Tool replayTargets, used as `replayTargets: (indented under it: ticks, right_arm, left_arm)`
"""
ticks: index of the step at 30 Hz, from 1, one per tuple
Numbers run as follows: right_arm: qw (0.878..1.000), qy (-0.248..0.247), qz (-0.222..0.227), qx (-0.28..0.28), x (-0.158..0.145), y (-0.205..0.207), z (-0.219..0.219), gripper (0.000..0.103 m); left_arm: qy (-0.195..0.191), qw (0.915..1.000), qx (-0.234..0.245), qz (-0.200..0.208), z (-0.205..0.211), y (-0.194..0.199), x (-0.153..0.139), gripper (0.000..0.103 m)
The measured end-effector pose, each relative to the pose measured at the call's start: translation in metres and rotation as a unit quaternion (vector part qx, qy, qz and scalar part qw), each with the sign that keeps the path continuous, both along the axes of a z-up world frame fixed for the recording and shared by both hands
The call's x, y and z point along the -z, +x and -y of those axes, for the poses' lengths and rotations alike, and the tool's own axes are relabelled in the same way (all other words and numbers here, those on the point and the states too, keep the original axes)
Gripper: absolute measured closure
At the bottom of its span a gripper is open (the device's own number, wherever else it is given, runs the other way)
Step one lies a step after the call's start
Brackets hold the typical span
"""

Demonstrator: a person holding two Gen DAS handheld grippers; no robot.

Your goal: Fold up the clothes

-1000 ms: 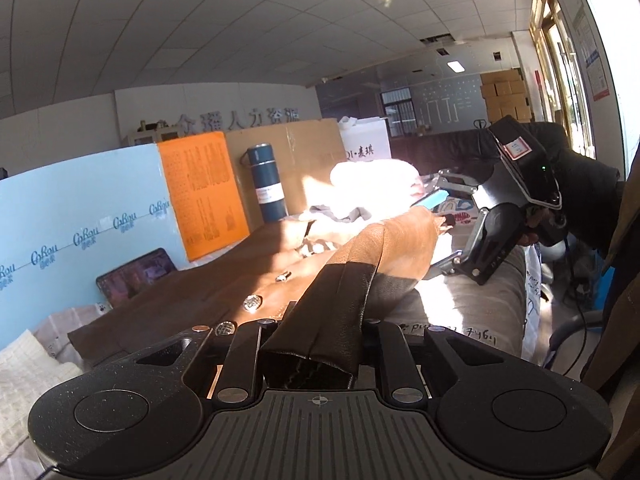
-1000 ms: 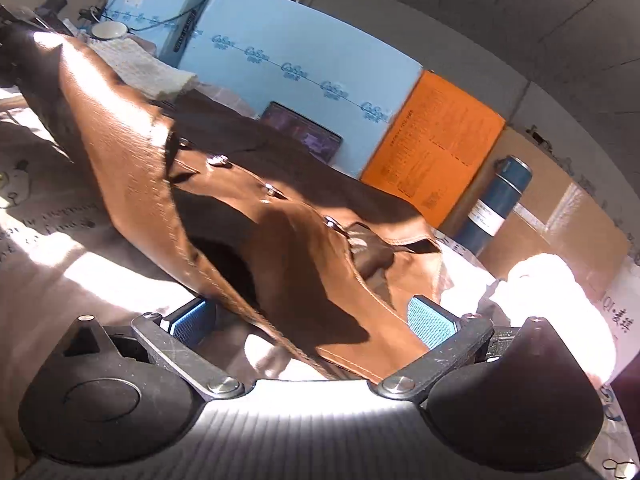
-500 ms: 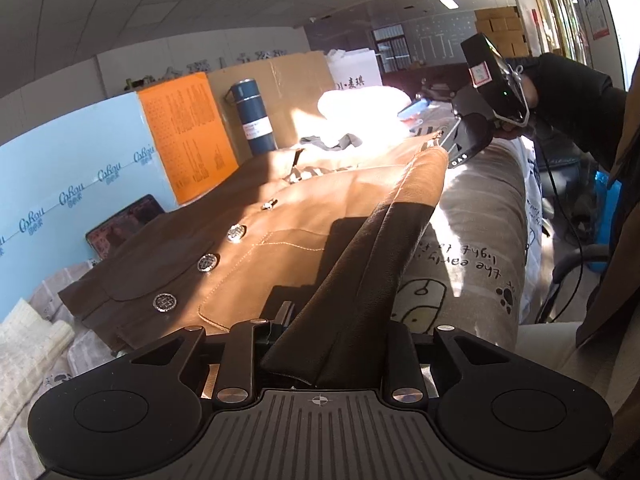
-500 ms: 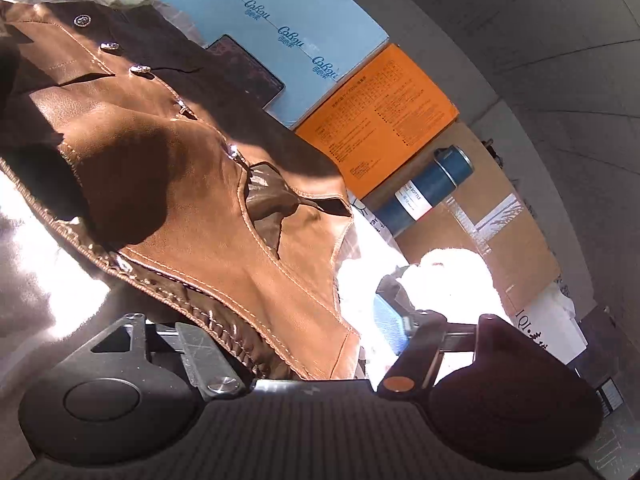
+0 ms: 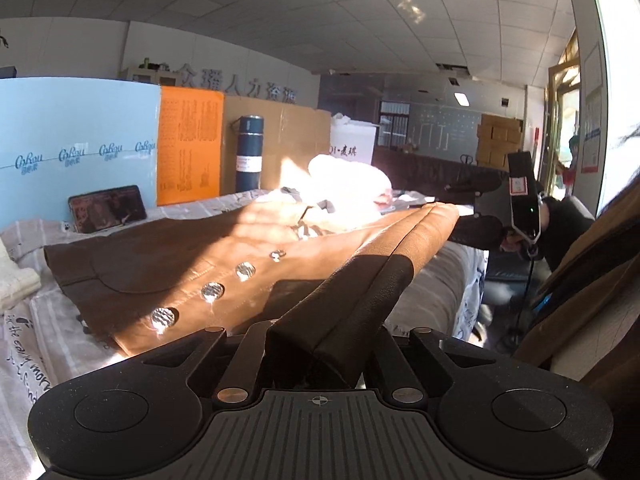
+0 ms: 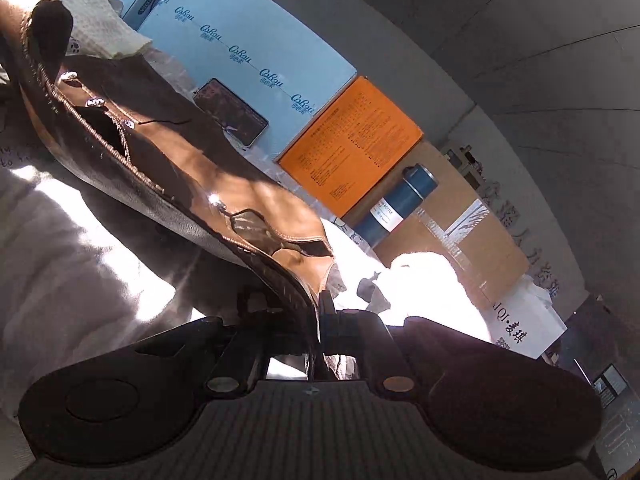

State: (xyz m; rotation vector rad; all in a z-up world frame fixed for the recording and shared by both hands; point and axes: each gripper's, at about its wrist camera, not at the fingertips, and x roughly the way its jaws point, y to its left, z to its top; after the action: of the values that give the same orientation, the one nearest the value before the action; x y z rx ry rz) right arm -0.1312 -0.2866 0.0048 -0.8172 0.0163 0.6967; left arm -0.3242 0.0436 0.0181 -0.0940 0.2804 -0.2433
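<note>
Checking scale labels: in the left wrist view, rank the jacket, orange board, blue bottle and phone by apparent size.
1. jacket, nearest the camera, so partly inflated
2. orange board
3. and 4. blue bottle and phone: too alike to rank

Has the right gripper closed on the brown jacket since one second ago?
Yes. The right gripper, wide open before, is now shut on the brown jacket edge, and sits nearer the blue bottle end.
</note>
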Motion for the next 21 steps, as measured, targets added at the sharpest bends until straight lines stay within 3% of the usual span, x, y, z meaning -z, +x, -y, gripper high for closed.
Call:
replayTargets:
  ticks: [3,8,15,21]
  right_arm:
    - [0.999,0.030,0.021,-0.001,-0.014,0.005,-0.004,0.098]
    - [0.995,0.101,0.012,-0.009,-0.029,0.042,-0.028,0.098]
    - [0.993,0.118,-0.026,-0.016,-0.036,0.095,-0.070,0.097]
    - [0.990,0.120,-0.079,-0.006,-0.026,0.135,-0.104,0.097]
  left_arm:
    - [-0.019,0.9987,-0.033,0.036,-0.015,0.009,-0.013,0.097]
    - [-0.044,0.9904,-0.110,0.070,-0.040,0.043,-0.022,0.097]
    - [-0.074,0.9863,-0.142,0.040,-0.087,0.092,-0.025,0.097]
    - [-0.095,0.9829,-0.156,-0.022,-0.126,0.138,-0.014,0.097]
